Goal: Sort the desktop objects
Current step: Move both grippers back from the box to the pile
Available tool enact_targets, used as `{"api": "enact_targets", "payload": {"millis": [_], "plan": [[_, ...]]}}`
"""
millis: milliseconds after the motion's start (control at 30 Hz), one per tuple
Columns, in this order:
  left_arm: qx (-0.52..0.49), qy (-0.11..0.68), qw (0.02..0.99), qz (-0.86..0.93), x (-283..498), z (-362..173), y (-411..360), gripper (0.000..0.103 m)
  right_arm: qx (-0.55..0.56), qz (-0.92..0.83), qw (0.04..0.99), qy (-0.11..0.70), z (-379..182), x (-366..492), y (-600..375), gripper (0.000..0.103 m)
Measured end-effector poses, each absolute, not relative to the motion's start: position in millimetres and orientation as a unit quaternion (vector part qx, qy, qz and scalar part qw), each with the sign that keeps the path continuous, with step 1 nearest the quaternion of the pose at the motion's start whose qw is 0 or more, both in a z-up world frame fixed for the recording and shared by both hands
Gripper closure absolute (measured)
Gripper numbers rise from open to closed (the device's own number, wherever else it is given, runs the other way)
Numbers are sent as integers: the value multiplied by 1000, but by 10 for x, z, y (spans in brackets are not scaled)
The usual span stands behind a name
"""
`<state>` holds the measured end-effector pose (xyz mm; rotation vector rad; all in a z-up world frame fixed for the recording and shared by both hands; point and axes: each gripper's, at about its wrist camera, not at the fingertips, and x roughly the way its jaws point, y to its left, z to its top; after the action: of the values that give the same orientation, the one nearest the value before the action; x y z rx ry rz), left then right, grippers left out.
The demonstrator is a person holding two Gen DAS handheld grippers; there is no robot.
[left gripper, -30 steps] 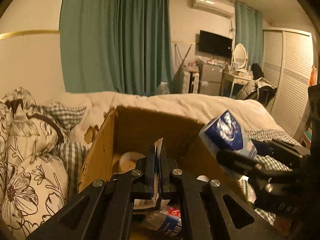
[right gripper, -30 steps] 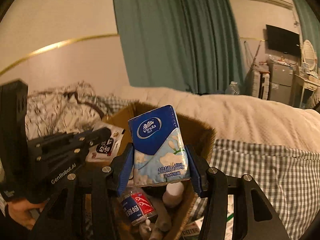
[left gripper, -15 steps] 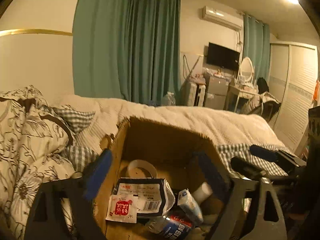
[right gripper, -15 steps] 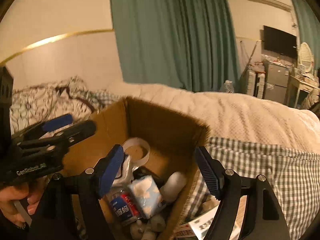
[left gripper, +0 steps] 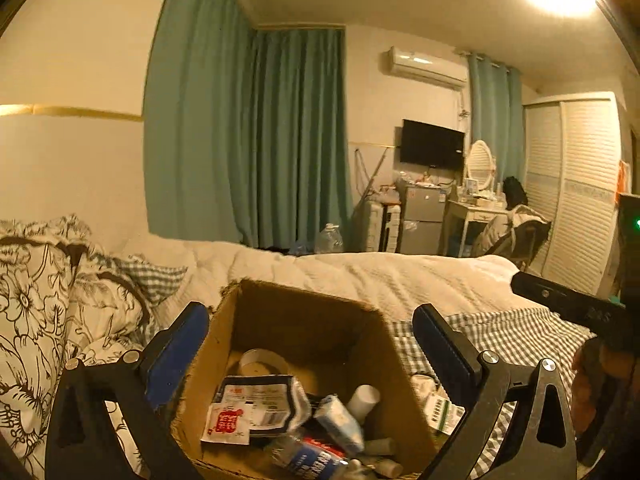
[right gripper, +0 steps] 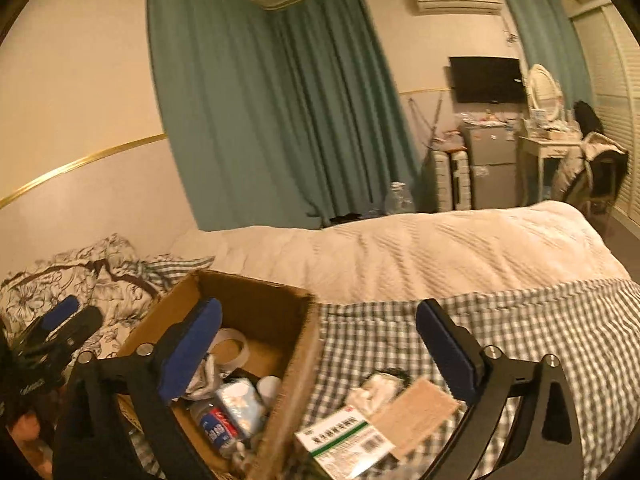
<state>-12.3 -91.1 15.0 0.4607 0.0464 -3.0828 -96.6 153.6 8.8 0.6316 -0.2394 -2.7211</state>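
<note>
An open cardboard box [left gripper: 304, 332] [right gripper: 256, 300] sits on the bed. Inside lie a blue tissue pack [left gripper: 338, 424] [right gripper: 240, 400], a silver snack packet [left gripper: 260, 404], a red sachet [left gripper: 226, 420], a labelled bottle [left gripper: 316, 458] [right gripper: 218, 426] and a tape roll [left gripper: 262, 364]. My left gripper [left gripper: 308, 316] hangs above the box, its jaws opening with nothing between them. My right gripper [right gripper: 319, 308] is over the box's right edge, its jaws also opening and empty. A green-striped medicine box [right gripper: 346, 434] and a tan card [right gripper: 416, 408] lie on the gingham sheet [right gripper: 520, 340].
Floral pillows [left gripper: 36, 320] are piled left of the box. A pale quilt [right gripper: 440, 248] covers the bed behind it. Teal curtains, a dresser and a wardrobe stand far back. A person's hand [left gripper: 588, 380] holds the right gripper's handle at the right edge.
The left gripper let go of the packet and the right let go of the tissue pack; both now lie in the box. Both grippers opened wide, rose and drew back; the right swung rightward.
</note>
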Motion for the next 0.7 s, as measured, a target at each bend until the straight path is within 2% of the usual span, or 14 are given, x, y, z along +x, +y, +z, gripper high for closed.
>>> {"api": "enact_targets", "payload": {"millis": [133,267,533,700], "plan": [[149,-5,-19,-989,-55,151,-697,0,248,-951,165,-85,2,-951,1650,2],[165,-17,-46,-985,-28,113,-538,0,287,-940,180,-46,-212,-970,1652,2],[193,-37,-51,-979,-23,41,-371,0,385,-886,258,-10,-831,-1109,1602,2],[205,-39,-49,-977,-60,-2,-343,0,431,-848,300,69,-1209,-1213,1396,2]]}}
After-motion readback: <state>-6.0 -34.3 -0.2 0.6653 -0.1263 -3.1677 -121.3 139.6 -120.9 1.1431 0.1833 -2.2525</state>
